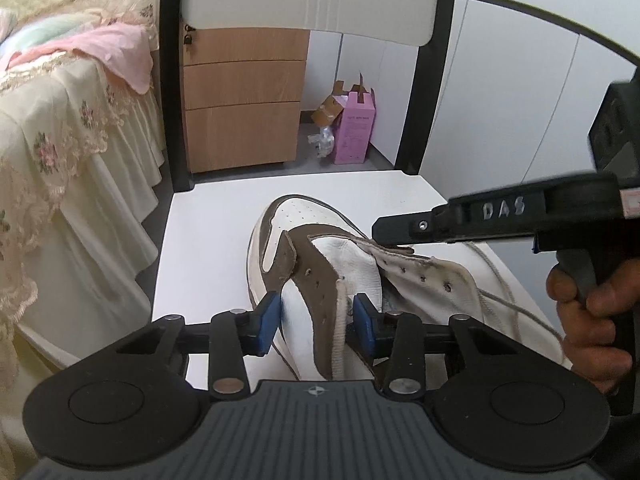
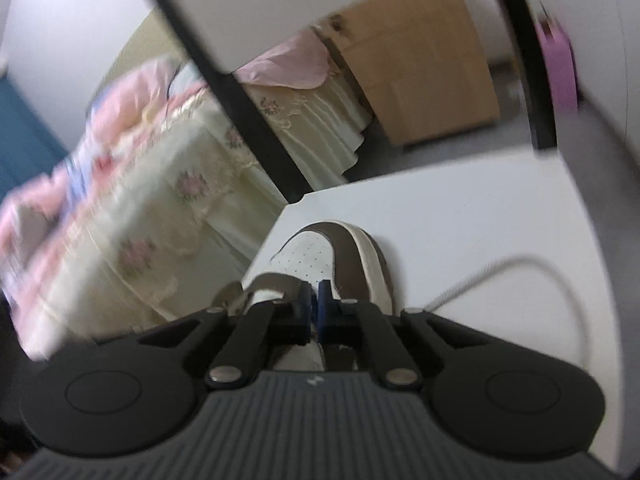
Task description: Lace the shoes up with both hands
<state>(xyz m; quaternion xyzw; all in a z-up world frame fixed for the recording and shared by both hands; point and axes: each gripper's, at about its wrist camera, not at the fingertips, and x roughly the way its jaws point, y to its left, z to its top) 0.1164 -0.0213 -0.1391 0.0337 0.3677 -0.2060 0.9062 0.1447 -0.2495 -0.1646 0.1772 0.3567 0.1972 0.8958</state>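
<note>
Left gripper [image 1: 316, 316] pinches the shoe [image 1: 320, 248] collar; right gripper [image 2: 315, 304] (fingers pressed together) alone shows the looping lace [image 2: 532, 264].

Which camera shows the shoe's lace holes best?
The left wrist view: the sneaker lies sharp, with the eyelets on its open flaps countable. The right wrist view is blurred, showing only its toe beyond the gripper; no eyelets.

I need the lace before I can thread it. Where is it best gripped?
Grip the lace on its bare loop lying flat on the white chair seat, right of the shoe. Come from above, hand-held gripper fingers astride the cord: it lies clear there, apart from the shoe.
</note>
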